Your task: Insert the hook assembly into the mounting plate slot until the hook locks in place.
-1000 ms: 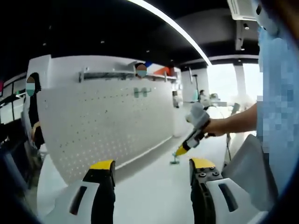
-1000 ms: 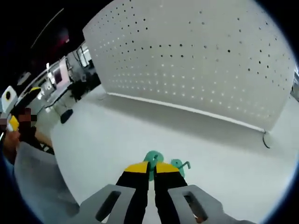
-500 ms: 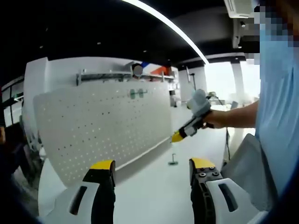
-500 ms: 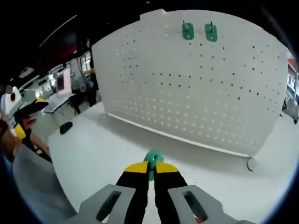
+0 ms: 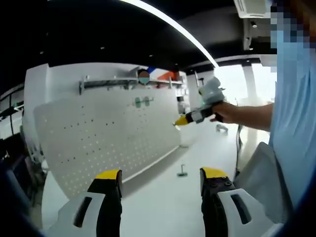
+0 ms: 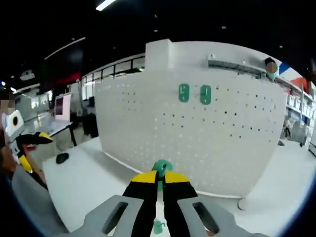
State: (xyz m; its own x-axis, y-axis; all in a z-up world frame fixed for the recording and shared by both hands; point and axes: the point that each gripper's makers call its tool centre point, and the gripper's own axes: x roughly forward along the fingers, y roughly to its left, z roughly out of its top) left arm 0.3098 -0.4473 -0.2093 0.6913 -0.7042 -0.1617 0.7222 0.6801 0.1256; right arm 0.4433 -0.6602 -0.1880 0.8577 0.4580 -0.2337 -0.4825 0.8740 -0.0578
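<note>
Right gripper view: green hook [image 6: 161, 168] carried toward pegboard [image 6: 197, 143].
Right hand-held gripper [image 6: 158, 178] pinches the hook, raised level with mounted hooks [image 6: 194, 93] ahead, likely aligning for insertion; left hand-held gripper [image 5: 160, 174] spread, idle.

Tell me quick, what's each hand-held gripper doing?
Left hand-held gripper: open, holding nothing.
Right hand-held gripper: closed on a green hook.

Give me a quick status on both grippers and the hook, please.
Right gripper shut on green hook, raised toward pegboard. Left gripper open, holding nothing. Two green hooks already mounted; one spare hook on table. Path clear.
</note>
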